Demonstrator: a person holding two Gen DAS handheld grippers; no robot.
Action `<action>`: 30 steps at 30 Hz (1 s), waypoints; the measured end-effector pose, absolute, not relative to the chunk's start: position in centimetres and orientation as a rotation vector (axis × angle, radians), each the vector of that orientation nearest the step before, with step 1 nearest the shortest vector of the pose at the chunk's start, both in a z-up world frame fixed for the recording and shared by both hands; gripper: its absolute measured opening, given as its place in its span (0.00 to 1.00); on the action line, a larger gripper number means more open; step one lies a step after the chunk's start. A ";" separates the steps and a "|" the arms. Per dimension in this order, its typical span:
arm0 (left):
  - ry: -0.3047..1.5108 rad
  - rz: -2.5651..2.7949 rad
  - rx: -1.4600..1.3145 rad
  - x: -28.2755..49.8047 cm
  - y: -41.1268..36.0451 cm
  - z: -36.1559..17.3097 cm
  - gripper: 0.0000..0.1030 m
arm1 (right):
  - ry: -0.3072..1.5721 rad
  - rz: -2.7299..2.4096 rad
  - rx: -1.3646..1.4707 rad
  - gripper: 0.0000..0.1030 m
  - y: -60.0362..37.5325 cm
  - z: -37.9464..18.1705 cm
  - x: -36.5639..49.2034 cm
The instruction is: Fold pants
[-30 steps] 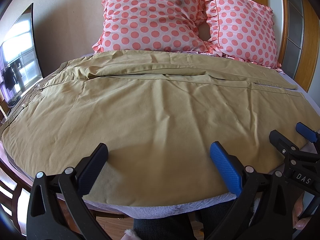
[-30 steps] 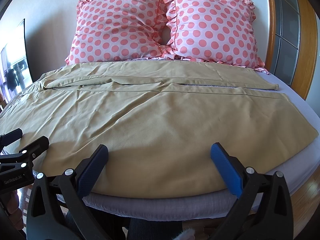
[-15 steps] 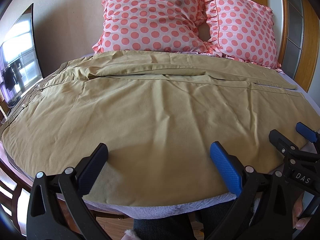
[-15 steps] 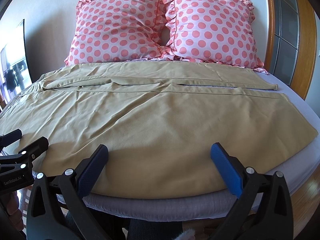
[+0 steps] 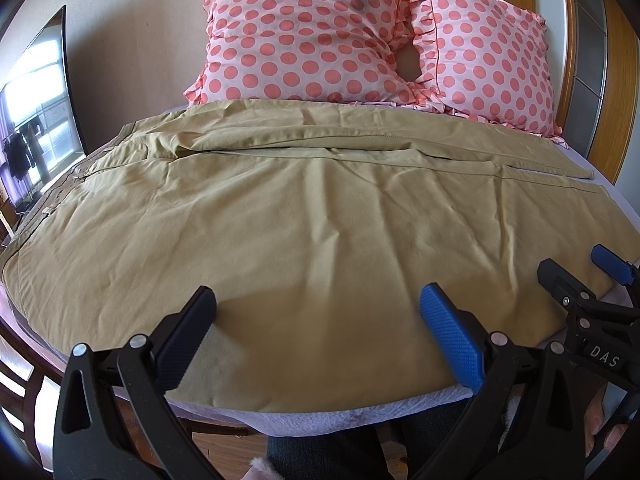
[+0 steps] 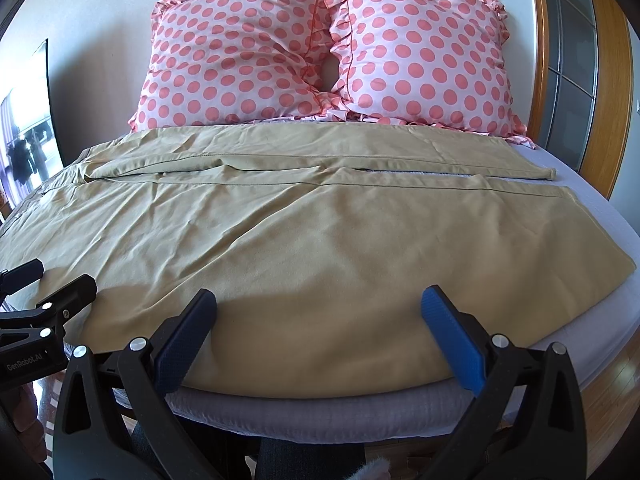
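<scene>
Tan pants [image 5: 304, 216] lie spread flat across the bed, waistband at the left, leg hems at the right; they also show in the right wrist view [image 6: 320, 240]. The two legs lie side by side, the far one next to the pillows. My left gripper [image 5: 316, 320] is open and empty, hovering over the near edge of the pants. My right gripper [image 6: 318, 322] is open and empty over the same near edge, further right. Each gripper shows in the other's view: the right one [image 5: 576, 276], the left one [image 6: 48, 280].
Two pink polka-dot pillows [image 5: 312, 36] [image 6: 424, 56] lean against the wall at the head. The bed's lilac sheet [image 6: 600, 328] shows at the right and front edge. A dark screen [image 5: 36, 112] stands at the left, a wooden frame [image 6: 604, 80] at the right.
</scene>
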State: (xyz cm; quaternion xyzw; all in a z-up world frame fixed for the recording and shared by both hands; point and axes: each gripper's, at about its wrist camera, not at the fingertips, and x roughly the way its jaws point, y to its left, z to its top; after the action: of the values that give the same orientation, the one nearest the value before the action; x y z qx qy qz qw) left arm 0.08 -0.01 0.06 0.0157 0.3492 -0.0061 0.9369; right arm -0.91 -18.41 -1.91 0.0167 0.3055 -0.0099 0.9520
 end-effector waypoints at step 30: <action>0.592 -0.134 -0.177 7.9 5.2 6.0 0.98 | 0.930 -0.772 0.467 0.69 -46.8 0.6 37.1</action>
State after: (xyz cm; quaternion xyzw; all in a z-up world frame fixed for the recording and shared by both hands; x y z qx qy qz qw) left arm 7.87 5.25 5.97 -0.0868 0.2911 -0.0661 0.9504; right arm 37.06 -46.80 0.58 0.2174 0.4332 -0.3595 0.7974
